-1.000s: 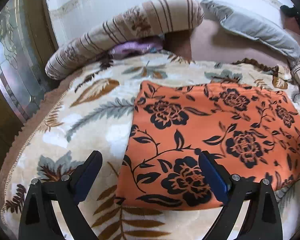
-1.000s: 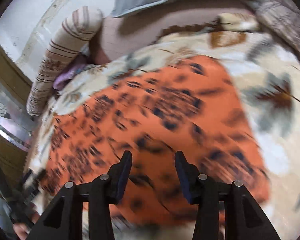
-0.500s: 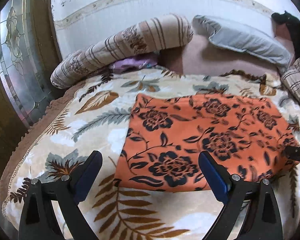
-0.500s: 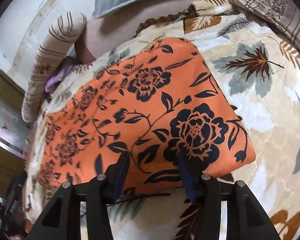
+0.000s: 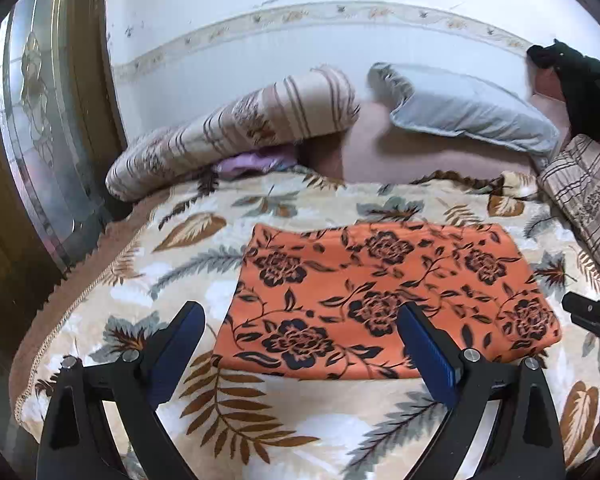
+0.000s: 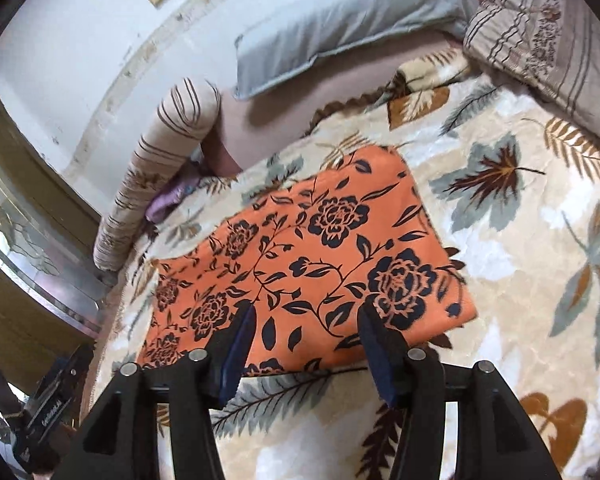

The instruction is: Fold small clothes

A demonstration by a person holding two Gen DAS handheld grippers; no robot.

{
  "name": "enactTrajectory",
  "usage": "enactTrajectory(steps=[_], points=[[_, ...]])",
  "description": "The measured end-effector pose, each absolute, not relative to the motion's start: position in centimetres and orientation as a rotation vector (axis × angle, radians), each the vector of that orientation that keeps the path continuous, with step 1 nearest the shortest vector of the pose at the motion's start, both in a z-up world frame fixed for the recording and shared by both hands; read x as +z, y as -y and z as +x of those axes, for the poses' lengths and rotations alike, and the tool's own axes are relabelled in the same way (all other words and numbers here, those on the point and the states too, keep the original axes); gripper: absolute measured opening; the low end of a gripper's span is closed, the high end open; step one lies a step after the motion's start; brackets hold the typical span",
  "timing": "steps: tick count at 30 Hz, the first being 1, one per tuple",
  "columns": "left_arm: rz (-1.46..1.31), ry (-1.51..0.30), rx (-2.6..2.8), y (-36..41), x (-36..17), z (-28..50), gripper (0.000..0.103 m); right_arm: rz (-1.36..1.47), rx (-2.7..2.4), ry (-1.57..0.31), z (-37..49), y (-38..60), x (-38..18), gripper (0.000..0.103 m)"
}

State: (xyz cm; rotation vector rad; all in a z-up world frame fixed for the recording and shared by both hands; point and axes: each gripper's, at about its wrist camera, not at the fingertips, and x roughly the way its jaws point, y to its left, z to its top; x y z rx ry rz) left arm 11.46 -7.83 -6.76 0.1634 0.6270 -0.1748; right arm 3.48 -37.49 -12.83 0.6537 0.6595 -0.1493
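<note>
A bed (image 5: 300, 432) fills the room's near side, covered by a cream blanket (image 5: 148, 280) printed with brown and grey leaves. At its head a striped bolster (image 5: 236, 132) and a grey pillow (image 5: 468, 112) lie against a white wall (image 5: 240, 12) with a patterned border strip (image 5: 380, 12). On the left stands a wooden door with a decorated glass panel (image 5: 36, 120), and daylight falls bright on the bedding.

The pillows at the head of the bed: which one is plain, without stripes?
The grey pillow, lying between the two others. The long roll to its left and the pillow to its right both carry brown stripes.
</note>
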Motion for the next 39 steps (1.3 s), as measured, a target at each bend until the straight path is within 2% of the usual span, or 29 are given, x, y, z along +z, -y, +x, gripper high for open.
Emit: enactTrajectory(steps=[13, 17, 39], points=[[0.263, -0.669, -0.254, 12.6, -7.8, 6.5, 0.097, 0.709, -0.159, -0.589, -0.5, 40.5, -12.5, 0.061], [0.261, -0.692, -0.271, 13.7, -7.9, 5.9, 0.097, 0.764, -0.195, -0.551, -1.2, 42.1, -12.5, 0.065], [0.250, -0.650, -0.204, 11.0, -6.7, 5.7, 0.097, 0.761, -0.190, -0.500, -1.2, 41.5, -11.6, 0.065]])
